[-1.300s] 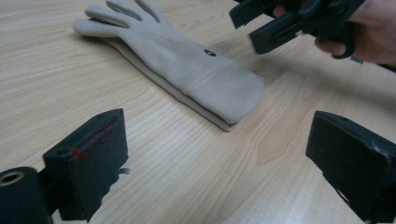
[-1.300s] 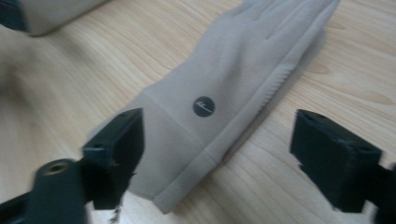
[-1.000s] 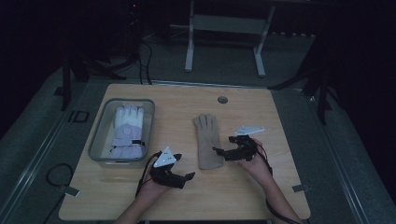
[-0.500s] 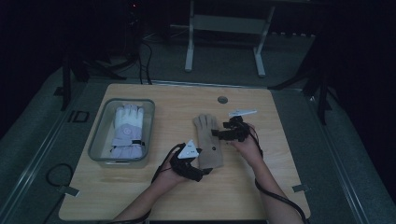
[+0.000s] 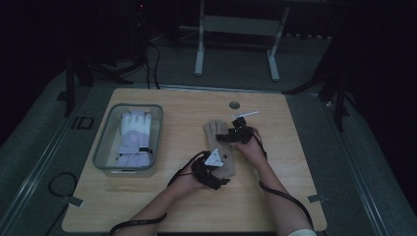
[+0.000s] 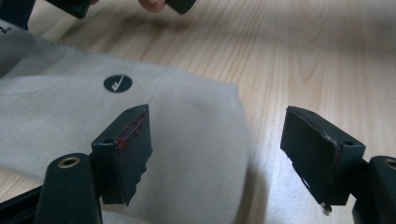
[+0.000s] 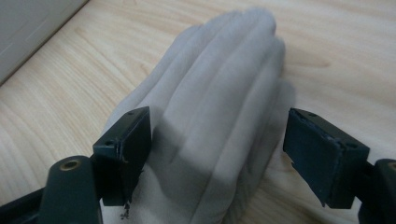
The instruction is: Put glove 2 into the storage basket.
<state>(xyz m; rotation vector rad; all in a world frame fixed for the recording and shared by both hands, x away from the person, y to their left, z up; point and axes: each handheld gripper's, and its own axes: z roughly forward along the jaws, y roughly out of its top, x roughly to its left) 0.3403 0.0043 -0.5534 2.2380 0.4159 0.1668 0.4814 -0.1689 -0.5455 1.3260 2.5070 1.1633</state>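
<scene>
Handling this beige glove (image 5: 219, 147) means dealing with soft, light fabric that will sag and fold wherever you don't support it. It lies flat on the counter (image 5: 275, 196), right of the clear bin (image 5: 101, 147) with the white gloves (image 5: 134, 137). Your left claw (image 6: 219, 154) gapes wide over the cuff edge; your right claw (image 7: 217, 158) straddles the glove's fingers, equally wide. Pinch the cuff hem and fingertips, both layers together, and lift evenly.

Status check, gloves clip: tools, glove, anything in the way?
Left tool open at beige glove cuff. Right tool open over its fingers. Glove flat on table. Nothing blocking.
</scene>
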